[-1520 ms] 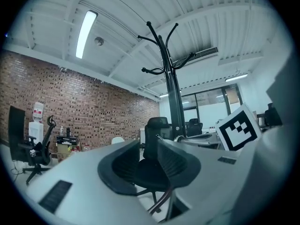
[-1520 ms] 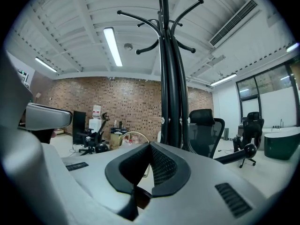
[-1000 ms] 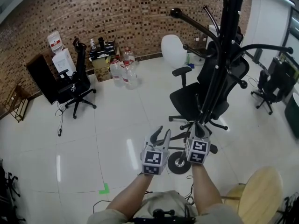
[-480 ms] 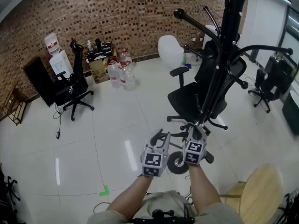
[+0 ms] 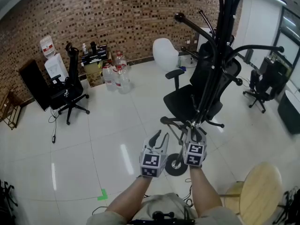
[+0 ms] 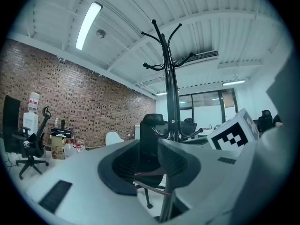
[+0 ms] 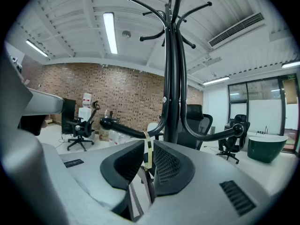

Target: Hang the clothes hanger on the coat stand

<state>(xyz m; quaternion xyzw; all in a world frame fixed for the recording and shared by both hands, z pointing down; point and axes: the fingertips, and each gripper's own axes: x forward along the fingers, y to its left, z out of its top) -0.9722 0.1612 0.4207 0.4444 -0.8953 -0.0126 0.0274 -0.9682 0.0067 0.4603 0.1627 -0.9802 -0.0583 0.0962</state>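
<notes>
Between right gripper's point(image 7: 148, 143) just-parted fingers point(image 7: 172, 165) hangs hanger hook point(image 7: 148, 153).

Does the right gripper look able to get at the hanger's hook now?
Probably yes: the hook, hung over the coat stand's arm, stands between the right gripper's jaws, which have just been opening; nothing blocks it.

No legible text, brand, number or sign anywhere; only wordless black-and-white square markers point(image 5: 151, 160) on left gripper point(image 5: 160, 137) and right gripper point(image 5: 193, 129).
</notes>
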